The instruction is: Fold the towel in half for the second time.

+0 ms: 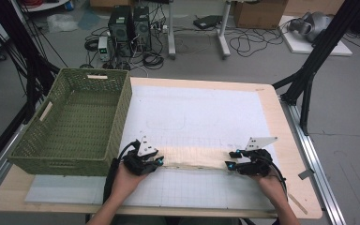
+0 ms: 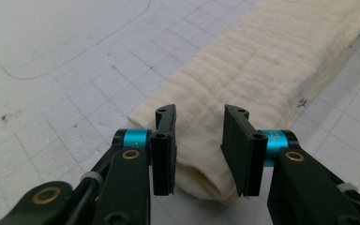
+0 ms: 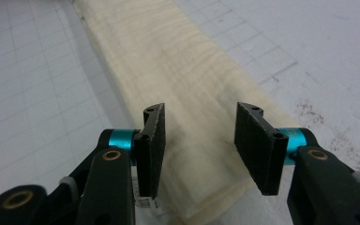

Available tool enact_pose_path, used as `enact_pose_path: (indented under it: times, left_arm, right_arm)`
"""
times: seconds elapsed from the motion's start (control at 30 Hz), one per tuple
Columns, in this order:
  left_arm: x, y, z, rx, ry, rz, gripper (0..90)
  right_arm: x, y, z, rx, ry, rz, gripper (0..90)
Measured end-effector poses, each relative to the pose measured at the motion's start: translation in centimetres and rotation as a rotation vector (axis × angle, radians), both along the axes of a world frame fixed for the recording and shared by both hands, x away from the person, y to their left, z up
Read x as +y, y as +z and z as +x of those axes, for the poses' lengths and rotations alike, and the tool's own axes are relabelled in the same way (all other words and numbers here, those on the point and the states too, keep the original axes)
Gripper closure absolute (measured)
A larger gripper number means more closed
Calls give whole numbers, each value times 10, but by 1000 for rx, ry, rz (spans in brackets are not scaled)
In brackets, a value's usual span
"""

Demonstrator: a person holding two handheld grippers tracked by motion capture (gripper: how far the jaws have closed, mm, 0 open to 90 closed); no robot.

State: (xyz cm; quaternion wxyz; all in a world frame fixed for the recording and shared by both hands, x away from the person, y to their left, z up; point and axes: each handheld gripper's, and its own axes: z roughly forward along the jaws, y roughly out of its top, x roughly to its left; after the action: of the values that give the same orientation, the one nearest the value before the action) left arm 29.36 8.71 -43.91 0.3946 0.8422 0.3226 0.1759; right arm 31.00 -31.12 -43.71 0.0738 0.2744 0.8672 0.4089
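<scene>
A cream cloth (image 1: 194, 158), folded into a long narrow strip, lies flat on the white grid mat near the table's front. My left gripper (image 1: 158, 162) stands open at the strip's left end, its jaws straddling the folded end of the cloth (image 2: 243, 79) without closing on it. At the strip's right end my right gripper (image 1: 230, 160) is open too, jaws either side of the cloth (image 3: 187, 93). In the two gripper views, the left gripper (image 2: 199, 150) and the right gripper (image 3: 199, 150) each hold a wide gap over the fabric.
A green woven basket (image 1: 117, 112), with nothing inside, stands at the table's left, close to my left hand. The white grid mat (image 1: 201, 112) covers most of the wooden tabletop. Black frame legs, computers and cables are on the floor beyond the table.
</scene>
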Motion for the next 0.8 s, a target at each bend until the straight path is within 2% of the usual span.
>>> enact_pose_path:
  times: [0.13, 0.4, 0.53, 0.63, 0.73, 0.8]
  left_arm:
    - [-1, -2, 0, 1, -5, 20, 645]
    - [-1, -3, -2, -27, -22, 57, 647]
    - [1, -3, -1, -24, -24, 48, 636]
    - [1, -3, -1, -27, -25, 45, 629]
    - [4, -1, -2, -25, -22, 16, 606]
    - [6, 2, -2, -33, -20, -6, 593]
  right_arm:
    - [-3, -4, -3, 16, -3, -11, 533]
    - [-13, -5, -11, -1, -13, -15, 544]
    - [-18, -7, -10, 32, -28, -10, 537]
    - [-17, -7, -10, 19, -24, -21, 535]
    - [-16, -6, -10, 10, -20, -21, 523]
    - [-16, -3, -10, 2, -18, -4, 510]
